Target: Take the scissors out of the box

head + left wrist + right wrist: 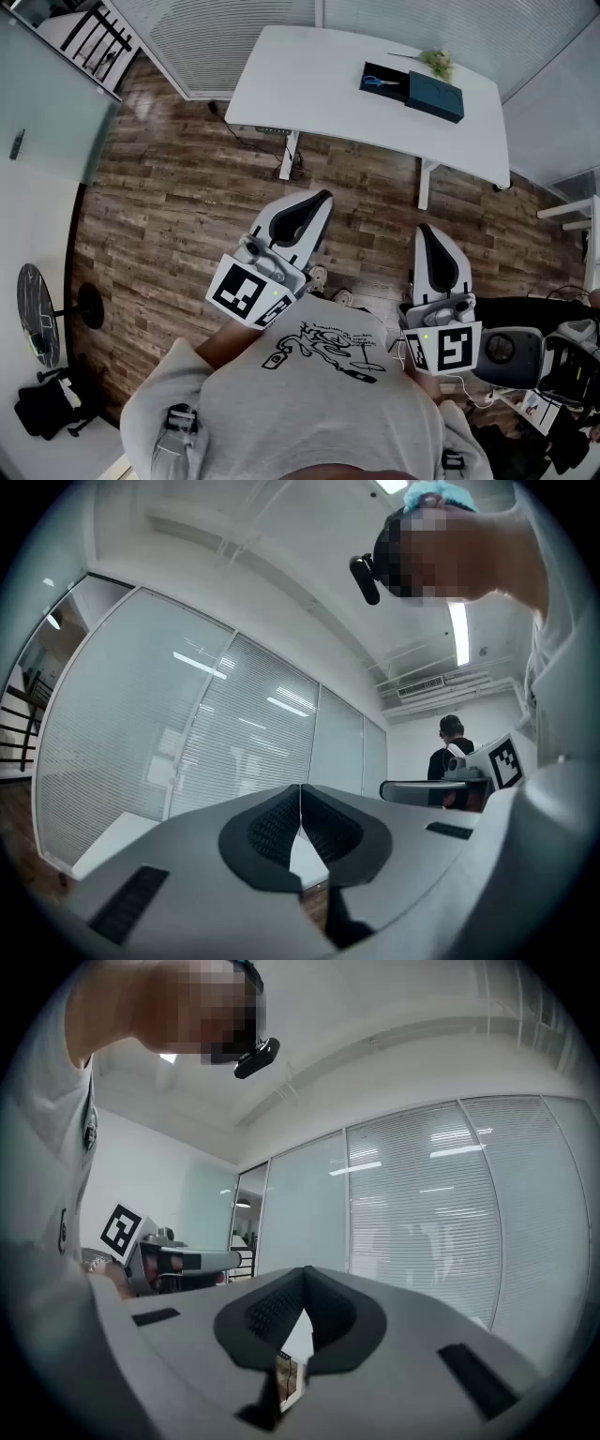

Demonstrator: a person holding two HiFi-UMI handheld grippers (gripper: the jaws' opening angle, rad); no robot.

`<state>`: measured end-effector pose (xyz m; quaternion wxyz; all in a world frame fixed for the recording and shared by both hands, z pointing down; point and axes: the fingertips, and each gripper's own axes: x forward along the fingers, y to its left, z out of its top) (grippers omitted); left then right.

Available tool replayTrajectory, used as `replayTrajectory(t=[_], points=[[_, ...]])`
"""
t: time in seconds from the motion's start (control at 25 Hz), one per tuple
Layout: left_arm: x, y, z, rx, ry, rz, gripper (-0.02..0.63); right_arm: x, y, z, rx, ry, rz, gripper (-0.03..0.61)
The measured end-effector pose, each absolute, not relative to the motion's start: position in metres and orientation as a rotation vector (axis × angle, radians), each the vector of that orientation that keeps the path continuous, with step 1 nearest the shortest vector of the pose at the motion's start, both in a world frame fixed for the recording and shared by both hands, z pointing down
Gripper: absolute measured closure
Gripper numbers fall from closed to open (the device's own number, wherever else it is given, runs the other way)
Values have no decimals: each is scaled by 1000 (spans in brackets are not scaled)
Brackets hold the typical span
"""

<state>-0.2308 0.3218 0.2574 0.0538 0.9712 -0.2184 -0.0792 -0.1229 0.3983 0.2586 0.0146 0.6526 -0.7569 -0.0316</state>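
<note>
We count two grippers, held close to our chest over the wood floor. The left gripper (323, 197) and the right gripper (423, 229) both have their jaws clenched together on nothing. One white table (300, 89) stands well apart from them and carries one dark box (436, 97) in two parts. The single pair of blue-handled scissors (380, 82) lies in the flatter left part. Only the head view shows these. The left gripper view alone shows a distant person (452, 754). We cannot read the print on the shirt (323, 349).

Grey T-shirt (281, 412), black line print (328, 349); left hand-held gripper (323, 195), right hand-held gripper (424, 228) white, black pads (272, 832), marker cubes (246, 292).
</note>
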Motion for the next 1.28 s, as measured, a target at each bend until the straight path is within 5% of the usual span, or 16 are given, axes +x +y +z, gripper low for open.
replayTrajectory(t=[1.28], points=[[-161,219,266,2948,-637,-217,592,-58,290,267,2023,-2370,-81,574]])
